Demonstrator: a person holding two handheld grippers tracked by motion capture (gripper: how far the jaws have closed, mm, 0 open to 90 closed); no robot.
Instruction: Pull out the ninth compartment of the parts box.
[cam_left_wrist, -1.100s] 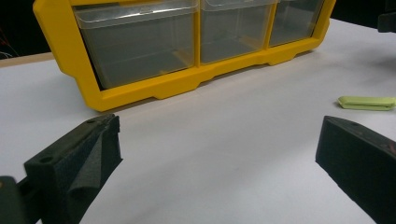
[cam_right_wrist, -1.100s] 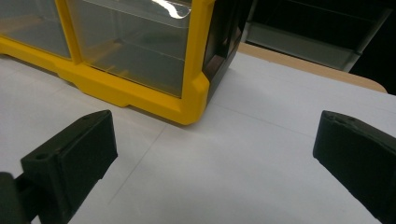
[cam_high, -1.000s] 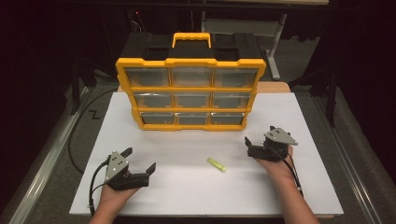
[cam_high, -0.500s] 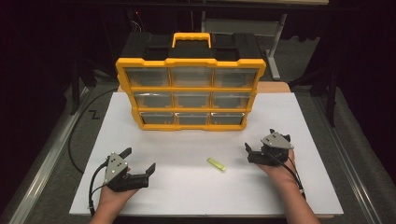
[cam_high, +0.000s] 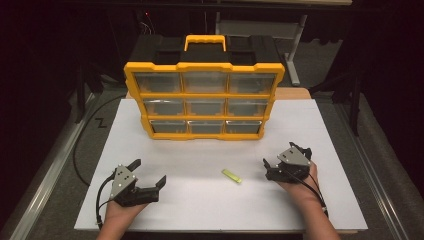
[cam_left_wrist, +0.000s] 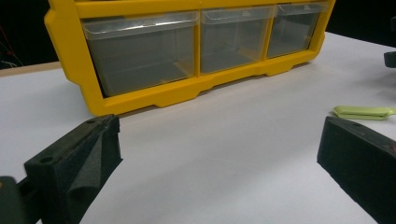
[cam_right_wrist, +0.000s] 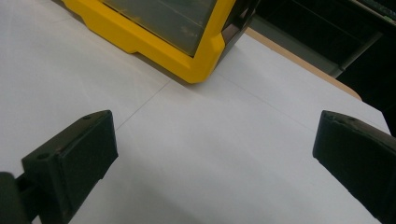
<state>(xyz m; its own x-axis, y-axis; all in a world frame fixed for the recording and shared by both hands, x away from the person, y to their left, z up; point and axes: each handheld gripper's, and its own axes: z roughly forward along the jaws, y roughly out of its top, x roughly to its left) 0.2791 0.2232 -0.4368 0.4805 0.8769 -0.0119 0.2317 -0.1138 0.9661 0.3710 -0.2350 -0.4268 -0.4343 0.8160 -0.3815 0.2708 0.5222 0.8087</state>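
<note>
A yellow drawer organizer (cam_high: 205, 100) with clear drawers and a black back stands upright at the far middle of the white board (cam_high: 210, 210). A small yellow-green strip (cam_high: 231, 175) lies flat in front of it. My left gripper (cam_high: 148, 172) rests open at the near left, well left of the strip. In the left gripper view its jaws (cam_left_wrist: 217, 163) stand wide apart, facing the bottom drawers (cam_left_wrist: 187, 51), with the strip (cam_left_wrist: 364, 112) off to the right. My right gripper (cam_high: 285, 157) sits open just right of the strip. In the right gripper view (cam_right_wrist: 215, 154) it faces the organizer's corner (cam_right_wrist: 187, 32).
A black cable (cam_high: 82, 150) loops off the board's left side beside a metal rail (cam_high: 45, 175). A wooden table edge (cam_high: 295, 92) shows behind the board at the right. Bare white board (cam_right_wrist: 210, 140) lies between both grippers and the organizer.
My right gripper has drifted a little nearer to the person, ending close to the strip. The left gripper, the strip and the organizer have stayed put.
</note>
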